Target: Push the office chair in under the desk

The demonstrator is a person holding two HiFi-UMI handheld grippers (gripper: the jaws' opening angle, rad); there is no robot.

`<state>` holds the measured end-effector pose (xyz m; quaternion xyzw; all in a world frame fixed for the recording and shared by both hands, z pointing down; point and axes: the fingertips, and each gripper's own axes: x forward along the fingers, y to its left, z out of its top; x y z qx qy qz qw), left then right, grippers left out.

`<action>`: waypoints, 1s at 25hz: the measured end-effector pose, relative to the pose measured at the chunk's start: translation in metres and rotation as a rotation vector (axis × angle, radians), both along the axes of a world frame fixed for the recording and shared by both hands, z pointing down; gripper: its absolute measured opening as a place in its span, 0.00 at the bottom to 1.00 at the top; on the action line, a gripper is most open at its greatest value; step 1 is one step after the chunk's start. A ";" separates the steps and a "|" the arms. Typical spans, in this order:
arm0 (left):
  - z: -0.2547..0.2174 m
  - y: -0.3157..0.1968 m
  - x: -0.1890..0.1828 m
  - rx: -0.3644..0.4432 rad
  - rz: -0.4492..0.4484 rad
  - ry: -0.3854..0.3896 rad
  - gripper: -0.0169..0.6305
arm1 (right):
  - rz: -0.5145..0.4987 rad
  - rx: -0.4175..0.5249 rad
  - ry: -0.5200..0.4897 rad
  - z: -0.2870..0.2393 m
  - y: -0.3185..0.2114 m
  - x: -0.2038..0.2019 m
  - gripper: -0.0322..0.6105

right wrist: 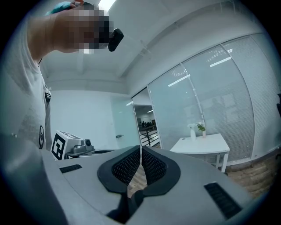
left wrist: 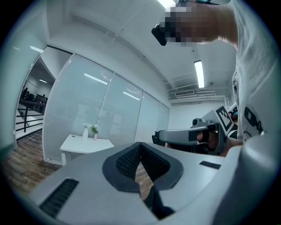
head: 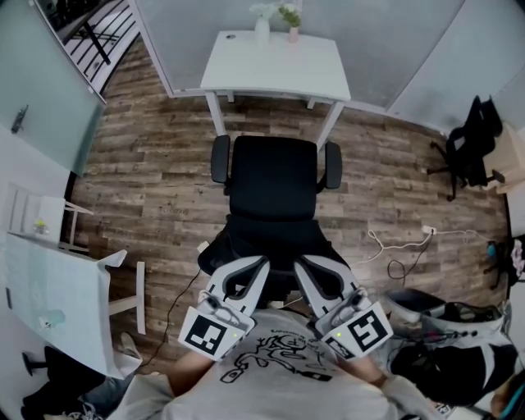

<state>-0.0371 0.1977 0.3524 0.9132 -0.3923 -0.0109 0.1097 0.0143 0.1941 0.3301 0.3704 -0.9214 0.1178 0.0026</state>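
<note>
Locate the office chair [head: 275,193] on the wooden floor [head: 156,189], just short of the desk [head: 275,61], seat turned toward the tabletop and backrest toward the person. Treat the chair as not yet pushed in, though already lined up with the gap between the two front desk legs. Check the armrests [head: 220,160] against those legs before pushing: clearance looks tight from the head view. Observe the left gripper [head: 248,267] and right gripper [head: 312,267] held side by side over the rear of the backrest, one toward each side, presumably for an even shove without swivelling the seat. Read both pairs of fingers [left wrist: 127,162] [right wrist: 127,167] as pressed fully together, with nothing between them. Take this setting as suited to pushing with a blunt tip, not to gripping. Cannot confirm contact with the backrest from any view. Mind the vase [head: 262,31] and small plant [head: 291,20] at the far tabletop edge, and so avoid a hard stop against the desk. Keep the chair base away from the loose cable [head: 402,246] on the floor to the right.
</note>
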 end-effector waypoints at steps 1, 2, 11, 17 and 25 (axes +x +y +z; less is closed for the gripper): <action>0.000 -0.007 -0.004 -0.002 0.002 0.000 0.03 | 0.002 0.001 0.002 0.000 -0.006 -0.004 0.11; 0.001 -0.013 -0.008 -0.002 0.005 0.000 0.03 | 0.004 0.002 0.005 0.000 -0.012 -0.007 0.11; 0.009 -0.049 -0.022 0.010 0.063 -0.067 0.03 | 0.049 0.006 0.037 0.005 -0.048 -0.016 0.11; 0.014 -0.050 -0.012 0.126 0.168 -0.197 0.04 | 0.052 0.014 0.068 0.014 -0.054 -0.004 0.11; 0.077 -0.045 0.027 0.076 0.415 -0.518 0.38 | -0.143 0.028 0.302 0.047 -0.063 0.033 0.35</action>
